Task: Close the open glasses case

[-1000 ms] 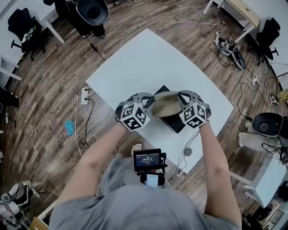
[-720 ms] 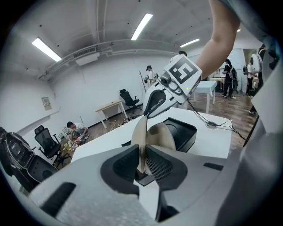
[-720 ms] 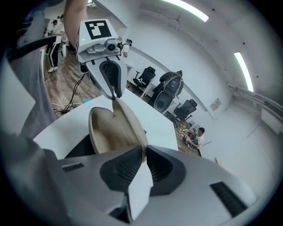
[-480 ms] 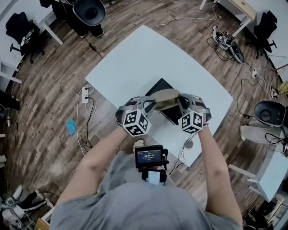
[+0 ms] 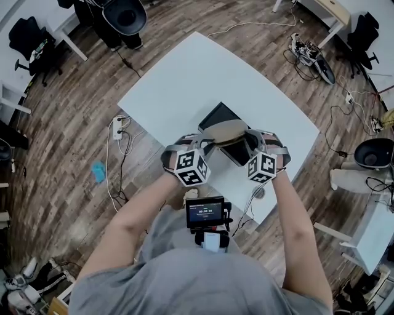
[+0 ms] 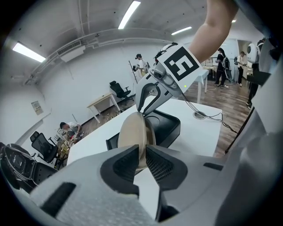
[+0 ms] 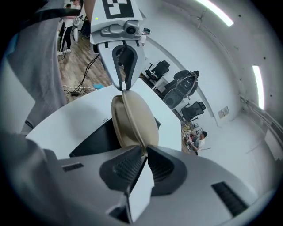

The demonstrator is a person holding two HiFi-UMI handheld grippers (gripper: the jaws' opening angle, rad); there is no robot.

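Note:
The glasses case is a black shell (image 5: 217, 115) with a tan lid (image 5: 225, 131), on the white table (image 5: 184, 80) near its front edge. My left gripper (image 5: 207, 143) is shut on the lid's left end, and my right gripper (image 5: 246, 140) is shut on its right end. In the left gripper view the lid (image 6: 135, 132) stands edge-on between my pads (image 6: 142, 161), above the black shell (image 6: 166, 126), with the right gripper (image 6: 141, 108) pinching the far end. The right gripper view mirrors this: lid (image 7: 132, 121), my jaws (image 7: 145, 156), the left gripper (image 7: 124, 86) opposite.
A phone on a chest mount (image 5: 205, 212) hangs just below the grippers. A cable (image 5: 255, 197) drops off the table's front edge. A power strip (image 5: 117, 129) lies on the wood floor at left. Office chairs (image 5: 126, 15) stand beyond the table.
Both grippers have drawn closer to the person with the tan lid between them. The lid has tipped lower, and more of the black shell shows beyond it.

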